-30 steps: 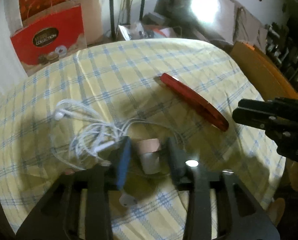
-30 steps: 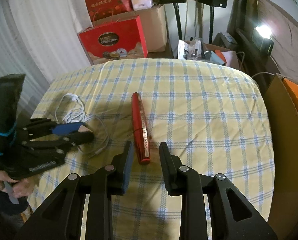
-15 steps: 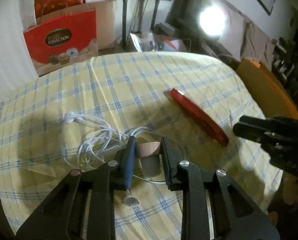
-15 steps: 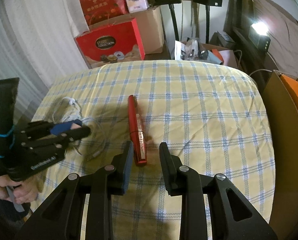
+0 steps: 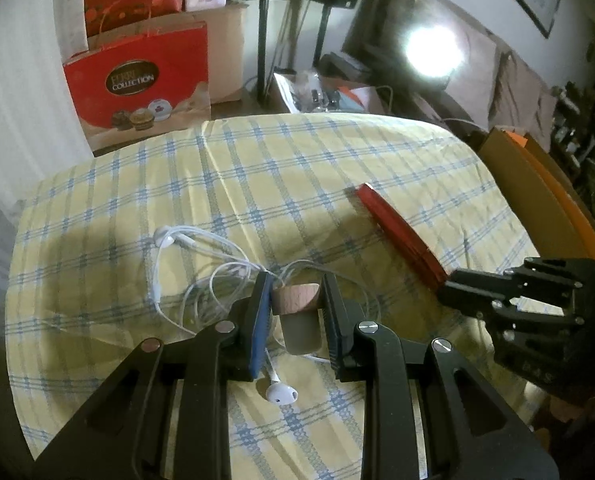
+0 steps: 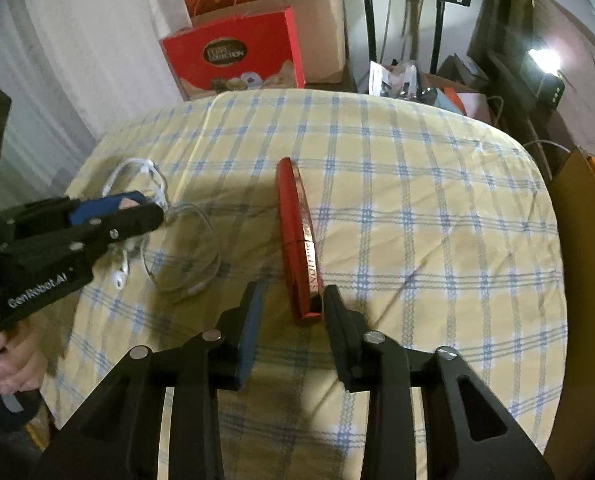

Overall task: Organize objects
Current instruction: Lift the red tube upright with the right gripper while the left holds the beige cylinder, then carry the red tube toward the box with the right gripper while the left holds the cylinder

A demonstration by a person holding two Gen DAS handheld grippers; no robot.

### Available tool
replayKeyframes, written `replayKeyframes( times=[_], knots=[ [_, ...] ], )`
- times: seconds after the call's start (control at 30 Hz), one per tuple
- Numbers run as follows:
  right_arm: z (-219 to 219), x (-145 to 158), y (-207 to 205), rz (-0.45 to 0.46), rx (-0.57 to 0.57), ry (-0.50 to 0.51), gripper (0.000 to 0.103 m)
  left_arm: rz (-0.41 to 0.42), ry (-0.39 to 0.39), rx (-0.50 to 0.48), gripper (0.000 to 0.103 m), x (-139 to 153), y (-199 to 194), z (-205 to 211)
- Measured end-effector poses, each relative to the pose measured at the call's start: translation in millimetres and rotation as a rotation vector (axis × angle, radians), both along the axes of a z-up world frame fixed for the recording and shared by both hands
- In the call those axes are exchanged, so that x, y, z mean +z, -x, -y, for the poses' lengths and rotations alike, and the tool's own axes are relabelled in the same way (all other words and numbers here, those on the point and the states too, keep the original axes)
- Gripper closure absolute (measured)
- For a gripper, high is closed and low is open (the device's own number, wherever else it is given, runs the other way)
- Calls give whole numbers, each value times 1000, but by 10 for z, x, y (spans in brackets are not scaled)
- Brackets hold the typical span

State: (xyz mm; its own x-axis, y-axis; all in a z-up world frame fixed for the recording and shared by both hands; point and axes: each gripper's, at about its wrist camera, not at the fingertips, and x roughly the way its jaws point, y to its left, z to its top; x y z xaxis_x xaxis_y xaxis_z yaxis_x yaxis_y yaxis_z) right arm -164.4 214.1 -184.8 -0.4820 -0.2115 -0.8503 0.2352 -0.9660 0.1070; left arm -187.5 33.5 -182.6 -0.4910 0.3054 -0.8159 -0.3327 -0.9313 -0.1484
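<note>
Left tongs (image 5: 295,294) clamped on wood-topped stopper (image 5: 296,299), held above tangled white earphones (image 5: 201,268) on checked surface (image 5: 297,168). Right tongs (image 6: 291,300) just closing, not yet gripping; red mascara tube (image 6: 299,236) flat on surface, near end between pads.

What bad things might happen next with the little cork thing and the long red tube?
1. The left gripper pinches the cork stopper with the white earphone cable looped close around it. Lifting might drag the cable along.
2. The right gripper has been closing around only the near tip of the red tube, so the tube could tilt or slip when lifted.
</note>
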Motion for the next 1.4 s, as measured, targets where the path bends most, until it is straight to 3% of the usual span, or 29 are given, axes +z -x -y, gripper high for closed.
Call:
replayKeyframes(
  times=[0.13,0.3,0.43,0.6,0.7,0.73,0.8,1.0,1.23,1.3,1.4],
  knots=[
    [52,11,-89,4,49,-65,88,-13,10,15,80,43,-17,46],
    [64,16,-179,90,86,-78,88,-29,9,39,80,116,-22,144],
    [80,145,-205,68,93,-78,87,-29,0,60,80,135,-3,213],
    [116,177,-22,79,82,-70,82,-30,-9,78,80,147,2,284],
    [159,43,143,112,96,-60,72,-34,-16,81,80,150,0,304],
    [167,-24,207,126,93,-56,72,-34,-16,80,80,144,2,304],
    [159,-111,275,132,67,-67,81,-35,-17,83,80,144,4,305],
    [137,-34,222,42,53,-34,84,-22,-35,96,80,106,34,344],
    [-1,406,38,-186,22,114,84,-15,-42,83,80,112,27,309],
    [-25,459,15,-203,10,142,84,7,-81,37,80,113,3,267],
    [-82,496,10,-201,-9,197,84,51,-152,-120,80,113,-82,86]
  ],
)
